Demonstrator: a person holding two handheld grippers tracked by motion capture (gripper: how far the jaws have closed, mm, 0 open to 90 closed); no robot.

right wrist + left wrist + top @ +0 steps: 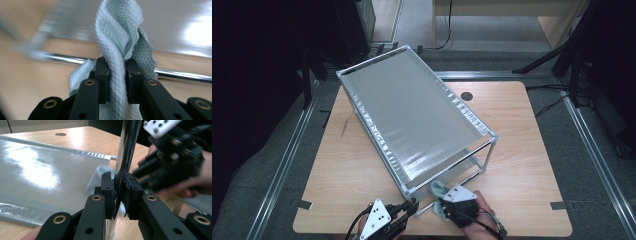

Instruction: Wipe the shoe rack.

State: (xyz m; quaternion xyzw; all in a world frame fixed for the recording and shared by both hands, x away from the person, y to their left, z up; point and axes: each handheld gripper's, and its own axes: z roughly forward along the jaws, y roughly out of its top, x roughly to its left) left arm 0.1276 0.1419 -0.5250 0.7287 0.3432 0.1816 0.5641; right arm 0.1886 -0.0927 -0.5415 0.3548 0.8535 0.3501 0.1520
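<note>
The left hand-held gripper [120, 192] is clamped on the chrome corner post [126, 157] of a two-tier metal rack [412, 117], its two black jaws pressed against either side of the upright tube near its lower end. Beyond that hand-held gripper, to its left in its own view, the rack's grey lower shelf [45, 177] stretches away over the wooden table [522, 150]. The right hand-held gripper [117, 75] is closed on a pale green, waffle-textured cleaning cloth [120, 32]; the cloth is pinched between the jaws and stands up in a twisted fold above them, with loose edges hanging at both sides. Just ahead of this hand-held gripper runs a chrome rail [175, 74] of the rack, level with the cloth's lower folds. In the high view the two hand-held grippers sit close together at the rack's near corner, the right one [451, 202] beside the left one [404, 212], with the cloth [438, 190] bunched against the foot of the rack.
</note>
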